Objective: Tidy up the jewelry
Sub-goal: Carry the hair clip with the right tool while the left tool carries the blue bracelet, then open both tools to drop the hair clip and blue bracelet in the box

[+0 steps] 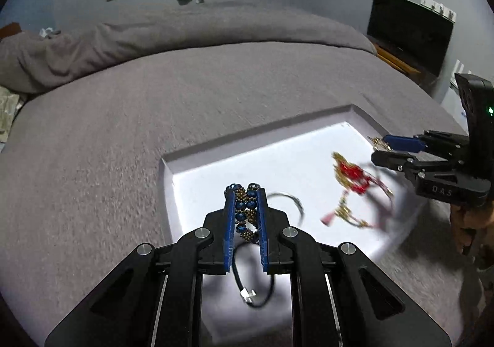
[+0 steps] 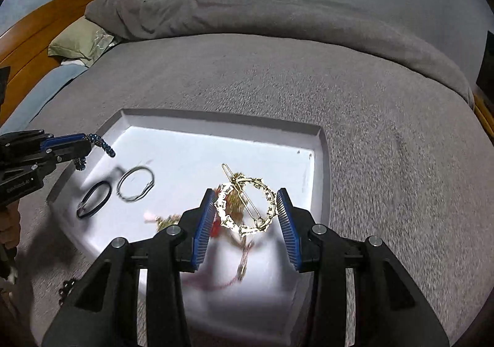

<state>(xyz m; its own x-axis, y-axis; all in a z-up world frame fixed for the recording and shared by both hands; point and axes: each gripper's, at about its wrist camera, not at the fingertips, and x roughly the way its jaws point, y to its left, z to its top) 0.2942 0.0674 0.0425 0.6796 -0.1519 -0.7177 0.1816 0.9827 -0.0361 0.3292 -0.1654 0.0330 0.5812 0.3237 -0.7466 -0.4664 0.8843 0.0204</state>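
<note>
- Two pieces of jewelry are held at once, one per gripper, both above a white tray [image 2: 321, 143] that lies on a grey bed [image 2: 339, 84]; lifting them apart probably keeps them from tangling while they are sorted.
- The left gripper [image 1: 245, 189] is clamped on a beaded bracelet [image 1: 245, 211], dark blue stones edged with small bronze beads, pinched flat between the blue pads.
- Below that gripper a black cord [image 1: 251, 291] with a silver clasp lies in the tray.
- The right gripper [image 2: 247, 196] is closed, at a wide spacing, on a round gold hair clip [image 2: 244, 205] with a pin across it; the fingers touch its rim on both sides.
- Under it lies a blurred red and gold heap [image 1: 352, 175].
- Left of it, a silver ring [image 2: 136, 183] rests in the tray.
</note>
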